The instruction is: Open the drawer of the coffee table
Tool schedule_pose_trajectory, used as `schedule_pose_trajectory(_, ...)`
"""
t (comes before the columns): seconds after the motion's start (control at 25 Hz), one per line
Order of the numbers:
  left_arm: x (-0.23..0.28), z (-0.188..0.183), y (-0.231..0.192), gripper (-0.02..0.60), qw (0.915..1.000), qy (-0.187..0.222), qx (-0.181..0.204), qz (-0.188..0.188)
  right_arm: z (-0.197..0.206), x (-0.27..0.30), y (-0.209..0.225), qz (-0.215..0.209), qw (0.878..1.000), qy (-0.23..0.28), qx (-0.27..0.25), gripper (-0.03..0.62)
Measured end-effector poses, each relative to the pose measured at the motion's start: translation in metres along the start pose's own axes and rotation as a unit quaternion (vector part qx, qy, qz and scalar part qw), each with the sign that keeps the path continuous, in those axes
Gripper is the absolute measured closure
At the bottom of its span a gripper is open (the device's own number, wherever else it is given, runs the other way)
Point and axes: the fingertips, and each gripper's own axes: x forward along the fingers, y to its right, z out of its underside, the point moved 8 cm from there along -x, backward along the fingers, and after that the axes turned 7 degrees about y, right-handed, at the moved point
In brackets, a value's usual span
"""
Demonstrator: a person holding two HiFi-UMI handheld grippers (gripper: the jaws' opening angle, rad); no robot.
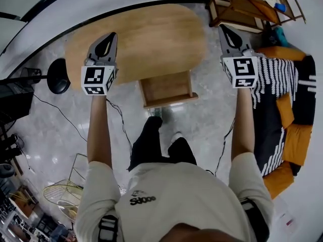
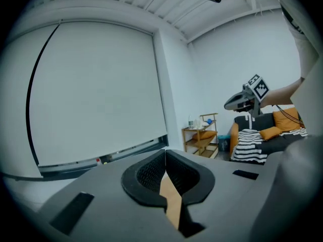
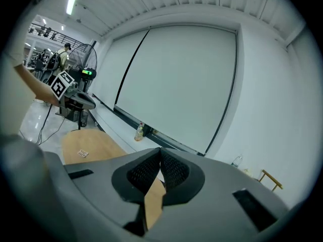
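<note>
The oval wooden coffee table [image 1: 136,34] lies below me, and its drawer [image 1: 167,88] stands pulled out toward my feet, showing a bare wooden inside. Both grippers are held high above the table, apart from it. My left gripper [image 1: 111,37] hangs over the table's left part, shut and empty; its pads [image 2: 151,173] meet tip to tip. My right gripper [image 1: 224,29] is off the table's right end, also shut with nothing in it, its pads [image 3: 172,169] touching. Each gripper shows in the other's view: the right gripper [image 2: 246,98], the left gripper [image 3: 70,92].
A wooden shelf rack [image 1: 247,6] stands at the far right. A sofa [image 1: 295,135] with a striped blanket and orange cushions fills the right side. A black fan [image 1: 58,77], cables and a wire basket [image 1: 65,193] are on the left. A bottle [image 3: 139,131] stands by the window wall.
</note>
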Motion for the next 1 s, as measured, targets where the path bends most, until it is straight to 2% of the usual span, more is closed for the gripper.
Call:
schedule_pose_trajectory(0.24,0.008,-0.072,-0.027,0.563,0.9998,0.004,0.016,0.008,-0.084,0.005,0.024,-0.011,1.000,0.014,-0.011,0.588)
schedule_pose_trajectory(0.52,-0.011,-0.132,-0.034,0.563,0.9992,0.019,0.035,-0.003,-0.136,-0.015,0.038,-0.001,1.000,0.027,-0.015,0.588)
schedule_pose_trajectory(0.68,-0.039,-0.160,-0.023,0.563,0.9989,0.034,0.030,-0.014,-0.157,-0.039,0.040,-0.005,0.999,0.040,-0.018,0.588)
schedule_pose_trajectory(0.88,-0.093,-0.195,0.002,0.563,0.9973,0.038,0.059,-0.021,-0.180,-0.081,0.023,-0.021,0.998,0.048,-0.021,0.588)
schedule_pose_trajectory(1.0,-0.131,-0.209,0.027,0.563,0.9971,0.042,0.055,-0.032,-0.187,-0.117,0.012,-0.033,0.998,0.055,-0.012,0.588)
